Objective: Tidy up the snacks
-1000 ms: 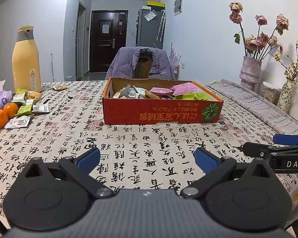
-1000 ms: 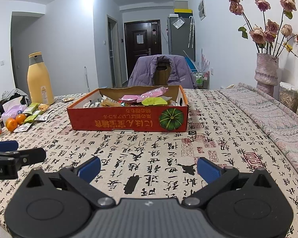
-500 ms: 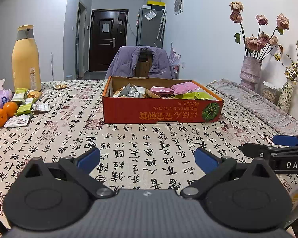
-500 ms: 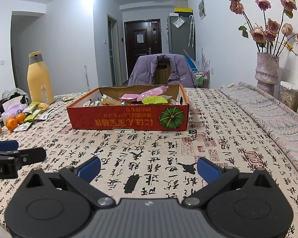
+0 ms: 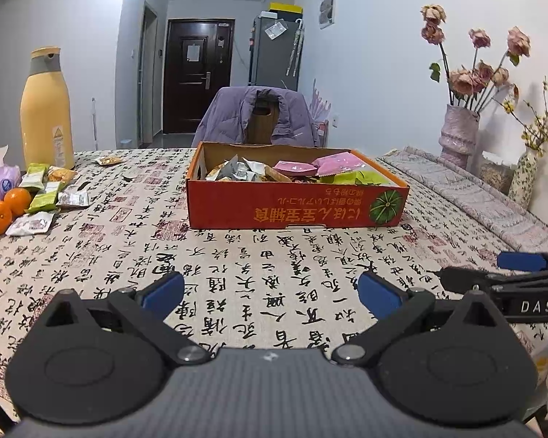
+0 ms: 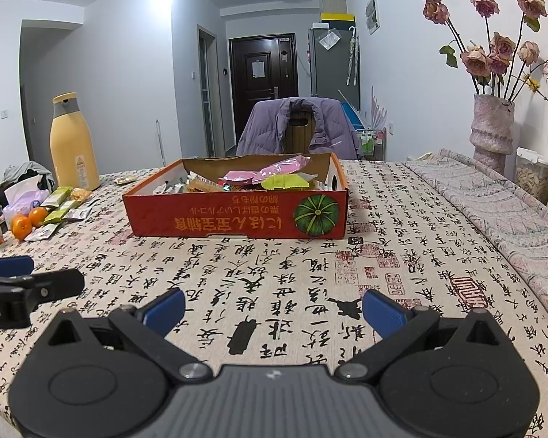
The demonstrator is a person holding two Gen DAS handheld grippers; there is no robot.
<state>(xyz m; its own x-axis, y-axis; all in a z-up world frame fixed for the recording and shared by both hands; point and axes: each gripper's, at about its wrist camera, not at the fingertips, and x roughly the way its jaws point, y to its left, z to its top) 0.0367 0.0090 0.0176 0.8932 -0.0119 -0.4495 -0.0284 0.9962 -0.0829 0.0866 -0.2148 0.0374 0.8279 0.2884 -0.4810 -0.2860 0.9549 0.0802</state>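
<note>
Tablecloth (image 5: 266, 277) with black calligraphy print covers the whole table under both tongs. Straight ahead of them, well apart from the tips, sits the red cardboard box (image 5: 292, 208) with a green pumpkin picture on its front wall. It's full of snack packets: pink ones (image 5: 338, 162) on top toward the right side, a lime green one (image 6: 285, 181) just beside them, silvery ones (image 5: 237, 169) toward the left.

Off to the left of the left tongs (image 5: 270, 294), far side of the table, stands a tall yellow bottle (image 5: 46, 109) with a grey collar. Nearer than that lies a loose bunch of snacks (image 5: 45, 191), green and white wrappers, right next to some oranges (image 5: 3, 210) at the table edge. One small packet (image 5: 107, 160) lies alone between the bottle and the box.

To the right of the right tongs (image 6: 274, 312) there's a pink vase (image 6: 493, 131) of dried roses by the wall.

Both tongs hover low over the cloth, side by side, fingers spread wide, nothing in either one.
</note>
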